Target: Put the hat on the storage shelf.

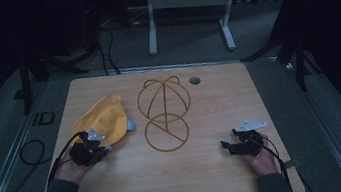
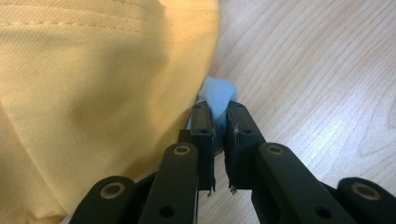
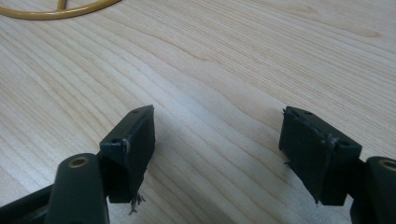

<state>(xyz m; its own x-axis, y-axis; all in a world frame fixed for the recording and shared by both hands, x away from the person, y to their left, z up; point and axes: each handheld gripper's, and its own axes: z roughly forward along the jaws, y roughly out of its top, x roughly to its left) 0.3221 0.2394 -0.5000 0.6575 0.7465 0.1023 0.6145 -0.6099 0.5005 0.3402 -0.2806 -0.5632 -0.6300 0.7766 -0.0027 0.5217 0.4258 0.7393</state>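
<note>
Wooden tabletop [image 1: 136, 191] under dim light is seen from the high view; a yellow cap [image 1: 103, 118] lies at about nine o'clock, beside a wire cap frame [image 1: 165, 114] at centre. The left gripper [image 1: 95, 146] sits at the cap's near edge, the right gripper [image 1: 230, 147] at four o'clock, well apart.

From the left gripper view, the jaws are seen clamped narrowly on a pale blue tab [image 2: 218, 93] at the cap's [image 2: 93, 93] edge. The pinch should be kept firm and the lift made slowly, so that the fabric is not dragged.

From the right gripper view, wide-spread jaws are seen over bare wood [image 3: 233, 60], nothing between them.
</note>
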